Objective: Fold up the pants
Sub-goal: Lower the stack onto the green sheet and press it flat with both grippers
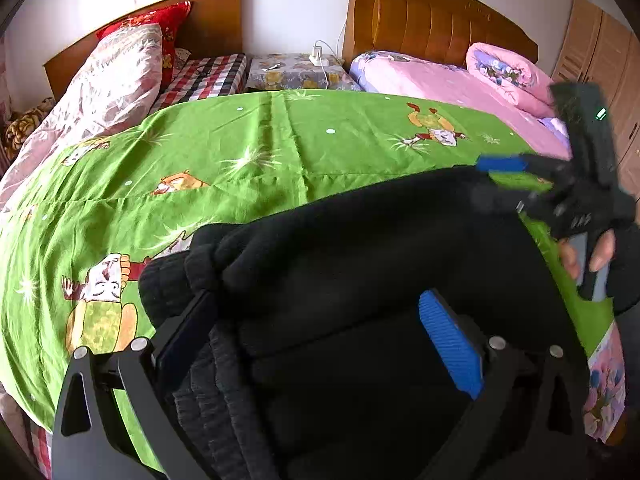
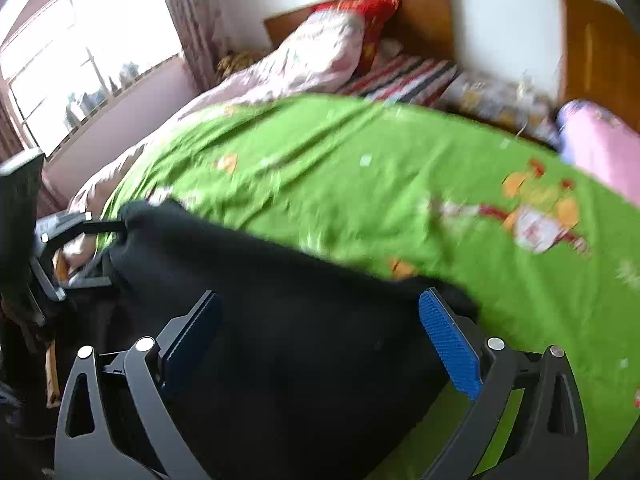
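Observation:
The black pants [image 1: 380,248] lie folded in a thick bundle on the green cartoon bedspread [image 1: 260,152], near its front edge. My left gripper [image 1: 320,332] is open, its blue-padded fingers [image 1: 448,344] wide apart around the bundle's near left end with the ribbed waistband. My right gripper [image 1: 500,176] shows at the far right end of the pants in the left wrist view. In the right wrist view, my right gripper [image 2: 320,336] is open over the black pants [image 2: 280,320], with the left gripper [image 2: 76,240] at the far left end. This view is blurred.
The green bedspread [image 2: 360,184] covers the bed. A pink quilt [image 1: 100,92] and red pillow [image 1: 160,24] lie at the back left, a pink bed [image 1: 440,80] at the back right. A window [image 2: 80,64] is on the left.

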The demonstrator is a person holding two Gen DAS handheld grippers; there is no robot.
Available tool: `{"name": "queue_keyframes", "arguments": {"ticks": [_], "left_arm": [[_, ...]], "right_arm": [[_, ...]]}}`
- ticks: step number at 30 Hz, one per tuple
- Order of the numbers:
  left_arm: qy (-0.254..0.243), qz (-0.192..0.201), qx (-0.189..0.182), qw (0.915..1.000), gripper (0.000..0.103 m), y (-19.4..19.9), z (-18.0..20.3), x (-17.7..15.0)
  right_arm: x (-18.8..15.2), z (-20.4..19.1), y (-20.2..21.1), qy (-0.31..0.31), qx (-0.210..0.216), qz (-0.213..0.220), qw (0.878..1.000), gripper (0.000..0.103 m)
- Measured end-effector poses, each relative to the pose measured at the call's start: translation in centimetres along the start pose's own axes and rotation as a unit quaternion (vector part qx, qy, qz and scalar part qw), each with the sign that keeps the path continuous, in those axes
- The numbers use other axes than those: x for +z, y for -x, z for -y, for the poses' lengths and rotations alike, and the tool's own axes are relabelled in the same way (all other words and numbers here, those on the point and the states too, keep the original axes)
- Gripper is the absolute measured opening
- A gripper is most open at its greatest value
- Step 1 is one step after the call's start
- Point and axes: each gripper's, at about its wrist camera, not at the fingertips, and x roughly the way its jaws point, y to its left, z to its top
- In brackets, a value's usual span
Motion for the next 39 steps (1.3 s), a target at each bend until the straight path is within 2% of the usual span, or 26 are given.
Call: {"name": "queue_keyframes", "arguments": {"ticks": [3, 5, 6, 8, 10, 12, 14, 17, 19, 21, 23, 25, 28, 31, 34, 35, 37, 38, 39], "left_arm": [[-0.004, 0.004, 0.005, 1.0, 0.101, -0.1, 0.2, -0.3], [-0.007, 0.006, 0.011, 0.9999, 0.101, -0.2, 0.4, -0.4], [-0.009, 0.007, 0.013, 0.9998, 0.101, -0.2, 0.5, -0.3], [-0.012, 0.006, 0.017, 0.9998, 0.101, -0.3, 0.5, -0.3], [-0.011, 0.005, 0.018, 0.9998, 0.101, -0.3, 0.5, -0.3], [-0.011, 0.006, 0.017, 0.9998, 0.101, -0.3, 0.4, -0.3], [-0.009, 0.007, 0.015, 0.9998, 0.101, -0.3, 0.3, -0.3], [-0.01, 0.008, 0.017, 0.9998, 0.101, -0.4, 0.4, -0.3], [-0.01, 0.007, 0.019, 0.9997, 0.101, -0.4, 0.5, -0.3], [-0.011, 0.006, 0.021, 0.9997, 0.101, -0.5, 0.5, -0.3], [-0.012, 0.005, 0.022, 0.9997, 0.101, -0.5, 0.5, -0.3], [-0.012, 0.003, 0.023, 0.9997, 0.101, -0.6, 0.5, -0.3], [-0.005, 0.012, 0.02, 0.9997, 0.101, -0.3, 0.3, -0.4], [0.007, 0.05, 0.037, 0.998, 0.101, 2.3, 0.8, -1.3], [-0.01, 0.08, 0.017, 0.9966, 0.101, 5.6, 2.7, -3.5], [-0.016, 0.08, 0.016, 0.9965, 0.101, 6.1, 3.2, -4.6], [-0.023, 0.056, 0.023, 0.9979, 0.101, 5.0, 3.7, -6.1], [-0.028, 0.048, 0.032, 0.9979, 0.101, 4.2, 3.8, -6.5], [-0.037, 0.055, 0.045, 0.9968, 0.102, 3.7, 3.9, -7.0]], "right_arm": [[-0.2, -1.0, -0.1, 0.005, 0.028, -0.007, 1.0, 0.096], [-0.4, -1.1, -2.3, 0.036, -0.017, -0.042, 0.998, 0.096], [-0.4, -0.7, -3.1, 0.033, -0.026, -0.046, 0.998, 0.096], [0.2, 0.1, -2.6, 0.007, -0.03, -0.021, 0.999, 0.095], [1.1, 0.6, -1.9, -0.025, -0.071, -0.003, 0.997, 0.095], [1.3, 0.3, -0.5, -0.047, -0.047, 0.017, 0.998, 0.096], [0.8, -1.3, 0.3, -0.029, -0.012, 0.02, 0.999, 0.096], [-0.8, -3.9, -0.3, 0.016, 0.014, -0.022, 1.0, 0.096], [-1.5, -4.1, -2.1, 0.033, -0.002, -0.056, 0.998, 0.098], [-1.2, -2.9, -2.7, 0.017, 0.02, -0.04, 0.999, 0.099], [-0.5, -1.5, -2.6, -0.009, 0.016, -0.026, 1.0, 0.098], [0.1, -1.3, -2.2, -0.021, -0.003, -0.012, 1.0, 0.098], [0.0, -3.0, -0.1, -0.018, -0.045, 0.016, 0.999, 0.098], [-1.9, -5.8, 3.5, 0.007, -0.04, 0.041, 0.998, 0.098], [-5.8, -8.7, 6.6, 0.04, -0.026, 0.047, 0.998, 0.098], [-7.1, -9.4, 7.1, 0.048, -0.023, 0.041, 0.998, 0.098], [-8.9, -10.1, 6.5, 0.057, -0.024, 0.017, 0.998, 0.098], [-9.7, -9.8, 6.0, 0.051, -0.031, 0.012, 0.998, 0.098], [-10.1, -9.5, 5.9, 0.032, -0.018, 0.016, 0.999, 0.098]]}}
